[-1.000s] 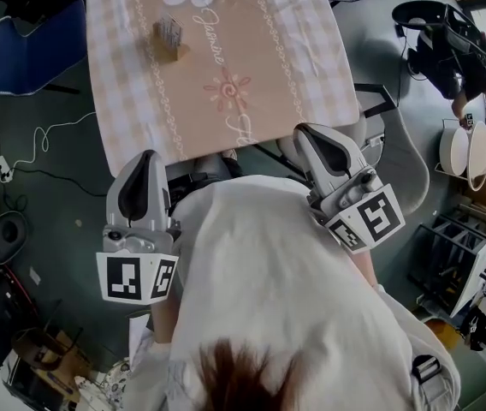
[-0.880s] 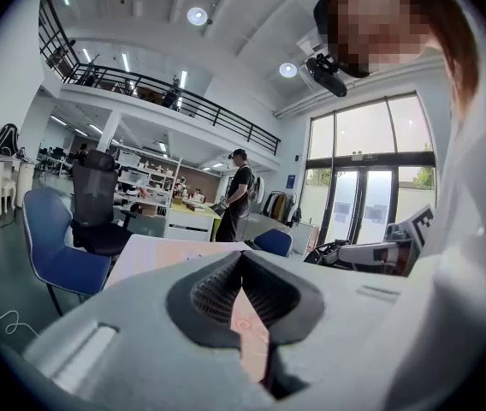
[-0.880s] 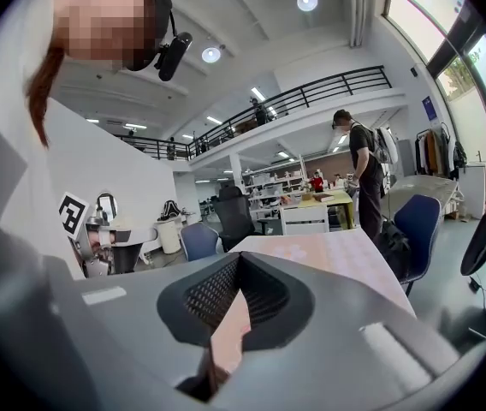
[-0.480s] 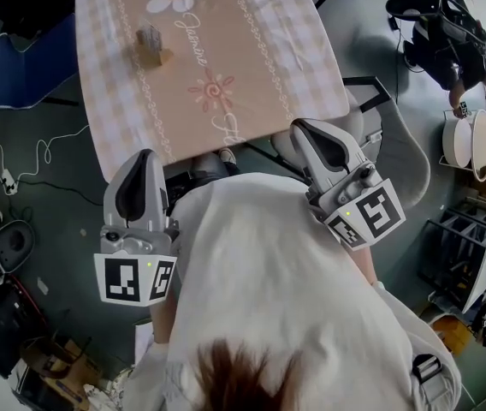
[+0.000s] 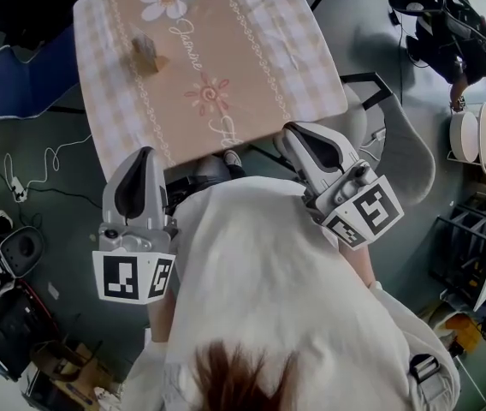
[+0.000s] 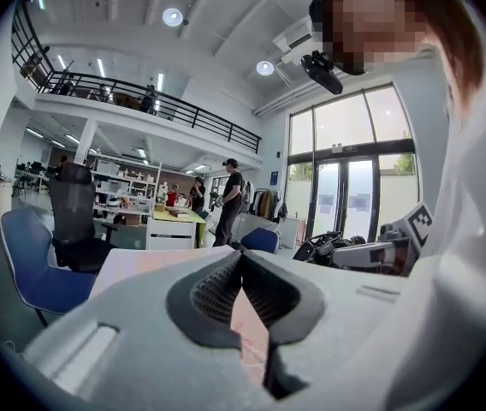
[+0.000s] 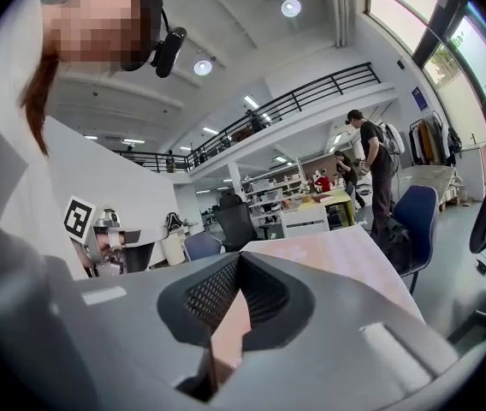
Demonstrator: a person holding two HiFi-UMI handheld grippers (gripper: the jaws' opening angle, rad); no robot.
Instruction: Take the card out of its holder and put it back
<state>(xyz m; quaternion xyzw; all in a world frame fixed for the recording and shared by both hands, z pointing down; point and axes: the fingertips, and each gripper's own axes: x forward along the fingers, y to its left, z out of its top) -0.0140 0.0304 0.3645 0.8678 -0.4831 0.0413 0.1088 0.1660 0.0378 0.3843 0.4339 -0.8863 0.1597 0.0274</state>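
1. Cluttered workshop floor all around, and out front is the flower-print table. The holder sits near its far left corner with the card apparently in it, though it's too blurry to swear to.
2. Left gripper and right gripper both hang short of the table's near edge, jaws pressed together with nothing in them.
3. Risk one: it's a long reach, and a small light holder could tip or slide if bumped.
4. Risk two: arrive without opening the jaws and they'll just knock the card.
5. Risk three: pull the card without pinning the holder and both probably lift.
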